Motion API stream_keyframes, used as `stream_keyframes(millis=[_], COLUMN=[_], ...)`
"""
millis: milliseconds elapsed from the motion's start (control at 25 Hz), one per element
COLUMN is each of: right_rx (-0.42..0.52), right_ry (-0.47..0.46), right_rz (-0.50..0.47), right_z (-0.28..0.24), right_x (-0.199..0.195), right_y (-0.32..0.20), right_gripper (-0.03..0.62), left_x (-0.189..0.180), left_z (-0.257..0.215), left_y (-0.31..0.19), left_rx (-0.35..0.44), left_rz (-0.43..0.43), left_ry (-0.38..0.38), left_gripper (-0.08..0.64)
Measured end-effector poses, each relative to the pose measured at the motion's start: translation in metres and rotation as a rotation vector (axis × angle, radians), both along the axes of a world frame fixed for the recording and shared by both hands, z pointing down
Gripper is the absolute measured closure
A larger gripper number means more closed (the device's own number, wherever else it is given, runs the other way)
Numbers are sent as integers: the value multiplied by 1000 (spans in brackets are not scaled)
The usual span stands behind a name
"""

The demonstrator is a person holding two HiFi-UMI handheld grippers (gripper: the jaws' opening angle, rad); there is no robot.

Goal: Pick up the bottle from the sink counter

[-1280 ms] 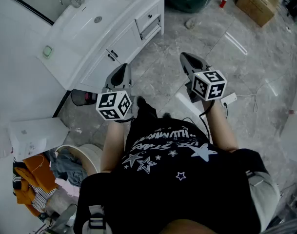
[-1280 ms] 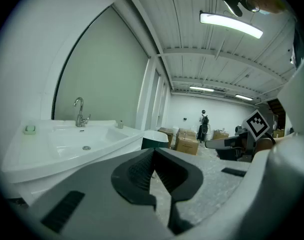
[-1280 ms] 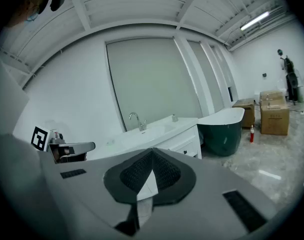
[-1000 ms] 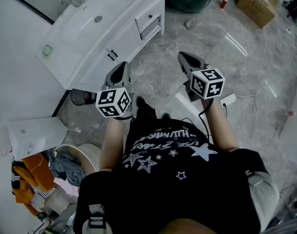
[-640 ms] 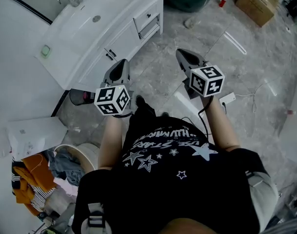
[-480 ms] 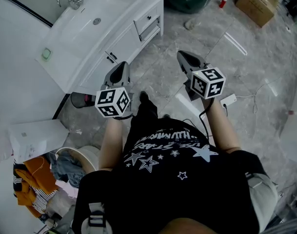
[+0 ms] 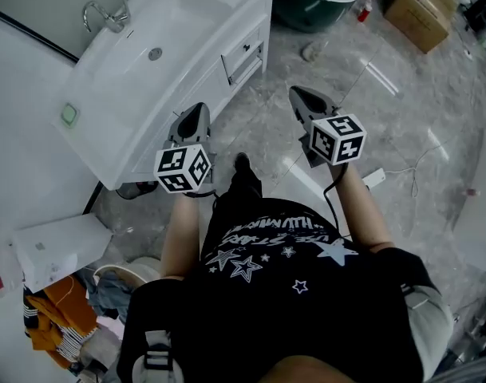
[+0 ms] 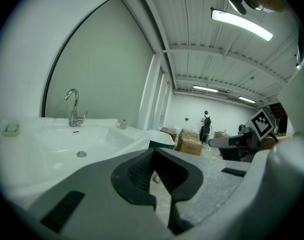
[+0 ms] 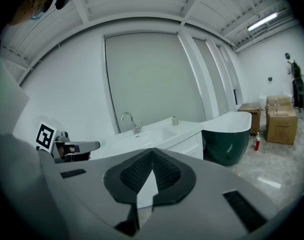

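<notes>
The small pale bottle (image 8: 122, 123) stands upright on the white sink desk (image 7: 196, 24), at its back edge, to the right of the chrome faucet (image 8: 73, 109) as the left gripper view shows it. Neither gripper touches it. The left gripper (image 8: 154, 152), its jaws pressed together with nothing between them, hangs in front of the desk, well short of the faucet. The right gripper (image 9: 152, 151), likewise closed and empty, is farther from the faucet, over the grey marble floor (image 7: 402, 110).

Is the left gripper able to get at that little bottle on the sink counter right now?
Probably not yet: the left gripper is shut and short of the bottle, past the basin; nothing blocks it.
</notes>
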State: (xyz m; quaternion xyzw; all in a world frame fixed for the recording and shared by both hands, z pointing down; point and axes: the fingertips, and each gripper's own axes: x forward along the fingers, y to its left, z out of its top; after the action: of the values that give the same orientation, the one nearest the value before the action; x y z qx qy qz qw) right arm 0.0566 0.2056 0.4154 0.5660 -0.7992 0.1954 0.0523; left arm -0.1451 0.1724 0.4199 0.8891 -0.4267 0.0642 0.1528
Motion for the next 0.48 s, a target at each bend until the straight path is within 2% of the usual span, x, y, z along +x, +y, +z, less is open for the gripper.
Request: stream_keyframes(millis=[240,480], right_rx=[4,5], right_ry=[8,11], right_rz=[19,29], right_z=[-10,-16], right_x=[-3,-10], right_y=[-99,-175], right_gripper=[586,586], left_x=[1,6], left_z=[-5,-8], left_y=[-98,-170], left_rx=[-8,-9], left_rz=[22,58], left_ry=[8,17], left_gripper=[551,551])
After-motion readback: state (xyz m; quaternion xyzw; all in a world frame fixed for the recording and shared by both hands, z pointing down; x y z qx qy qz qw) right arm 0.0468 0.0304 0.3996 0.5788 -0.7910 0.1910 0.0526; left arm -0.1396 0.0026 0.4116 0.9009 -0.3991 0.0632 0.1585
